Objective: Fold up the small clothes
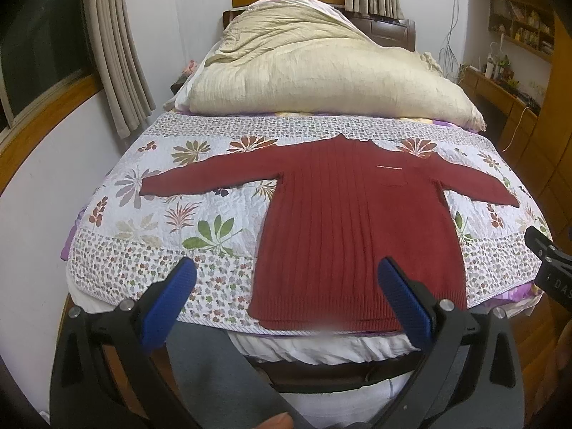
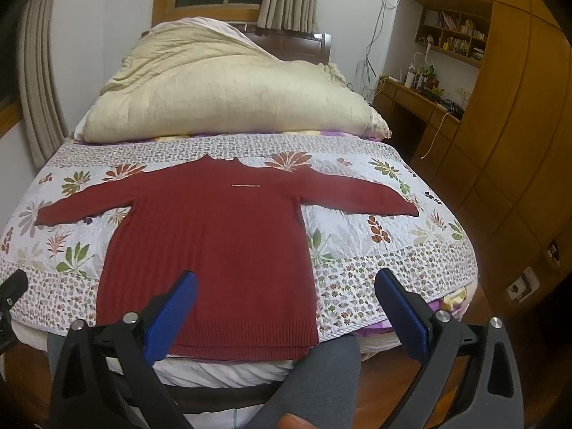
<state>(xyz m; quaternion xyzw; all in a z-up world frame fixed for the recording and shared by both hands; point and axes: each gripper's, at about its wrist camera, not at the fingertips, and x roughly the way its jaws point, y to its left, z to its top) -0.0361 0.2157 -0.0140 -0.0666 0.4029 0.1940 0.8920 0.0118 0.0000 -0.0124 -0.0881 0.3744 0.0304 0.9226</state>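
Observation:
A dark red ribbed sweater [image 1: 354,225] [image 2: 218,236] lies flat on the floral quilt [image 1: 157,221] [image 2: 375,250], both sleeves spread out sideways, hem toward me at the bed's foot. My left gripper [image 1: 286,275] hovers open above the hem's left corner, holding nothing. My right gripper [image 2: 286,286] hovers open above the hem's right corner, also with nothing between its blue fingers. In the left wrist view the right gripper's black body [image 1: 550,264] shows at the right edge.
A bulky cream duvet [image 1: 321,71] [image 2: 228,89] is piled at the head of the bed. Curtains and a window sit on the left wall; a wooden desk [image 2: 418,103] and wardrobe [image 2: 518,125] stand to the right. A person's grey-clad legs [image 2: 321,386] are at the bed's foot.

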